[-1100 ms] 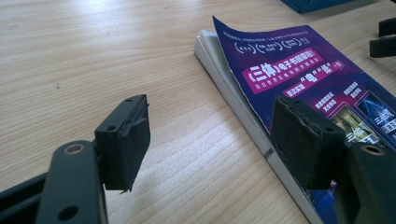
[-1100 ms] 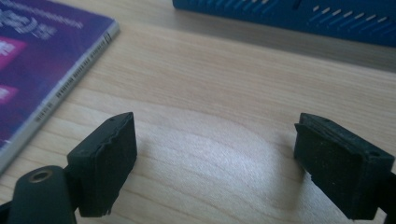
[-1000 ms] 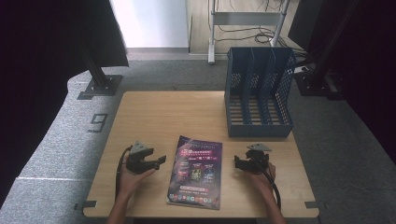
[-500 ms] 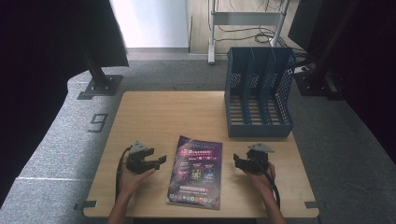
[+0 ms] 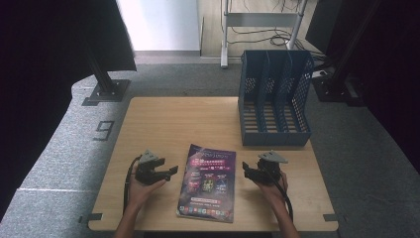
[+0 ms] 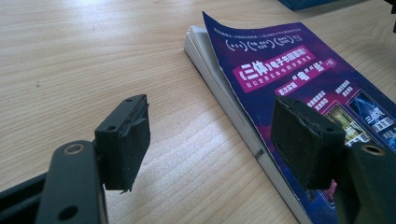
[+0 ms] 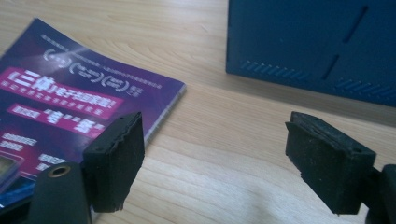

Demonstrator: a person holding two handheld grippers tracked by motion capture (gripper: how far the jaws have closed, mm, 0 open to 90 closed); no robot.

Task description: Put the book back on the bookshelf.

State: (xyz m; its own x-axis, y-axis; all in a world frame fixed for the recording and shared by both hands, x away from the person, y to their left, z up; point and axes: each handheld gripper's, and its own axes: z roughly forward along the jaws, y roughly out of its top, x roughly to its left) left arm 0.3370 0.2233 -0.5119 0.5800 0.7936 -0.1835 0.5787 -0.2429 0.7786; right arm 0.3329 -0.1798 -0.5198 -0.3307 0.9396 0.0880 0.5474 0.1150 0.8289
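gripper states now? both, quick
Left gripper: open, empty, beside the purple paperback book.
Right gripper: open, empty, jaws have just been closing slightly over bare wooden table.
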